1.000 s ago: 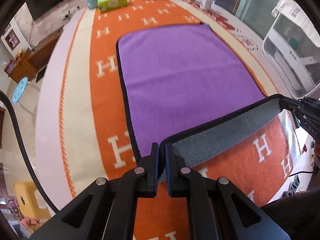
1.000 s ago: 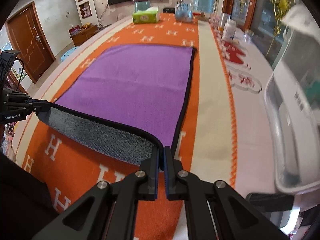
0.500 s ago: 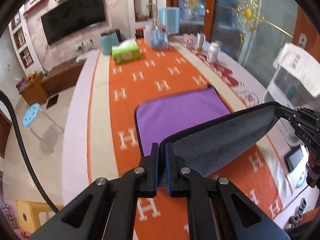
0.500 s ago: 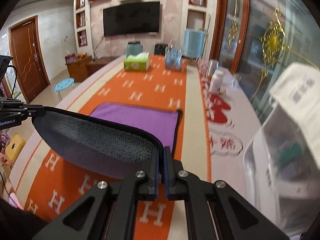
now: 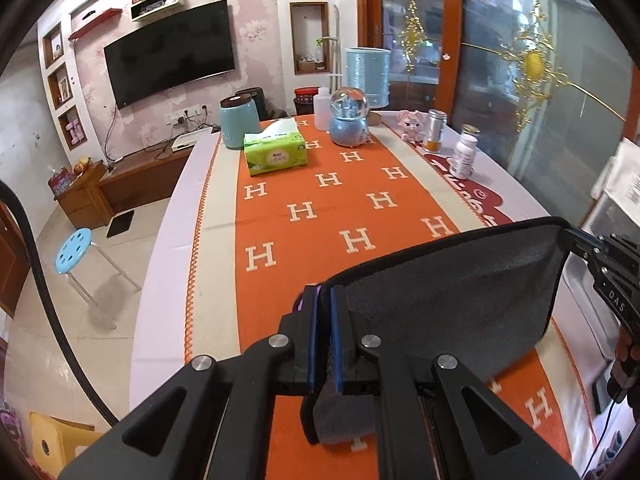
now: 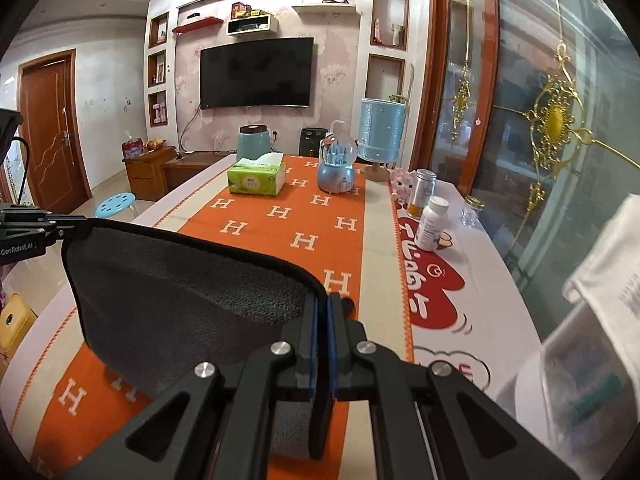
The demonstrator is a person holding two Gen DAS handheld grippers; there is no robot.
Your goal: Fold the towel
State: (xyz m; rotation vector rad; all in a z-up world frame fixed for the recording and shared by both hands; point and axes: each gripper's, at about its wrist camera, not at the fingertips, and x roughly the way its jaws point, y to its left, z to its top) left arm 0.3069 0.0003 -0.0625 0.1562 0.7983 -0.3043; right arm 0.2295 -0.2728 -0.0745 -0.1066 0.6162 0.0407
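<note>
Left gripper (image 5: 324,300) was clamped narrow on one corner of the towel (image 5: 448,300); right gripper (image 6: 322,308) was clamped the same way on the neighbouring corner; the black-bound edge ran taut between them, held up above the table. Grey underside faced both cameras; a sliver of purple showed beside the left fingers (image 5: 310,312); the cloth hung down from that edge, its lower part hidden behind the gripper bodies. Below lay the orange H-patterned runner (image 5: 320,208). At the far end stood a green tissue box (image 5: 276,156), a teal canister (image 5: 238,124), a snow globe (image 5: 349,120); a white pill bottle (image 6: 431,224) stood off the runner's right border.
</note>
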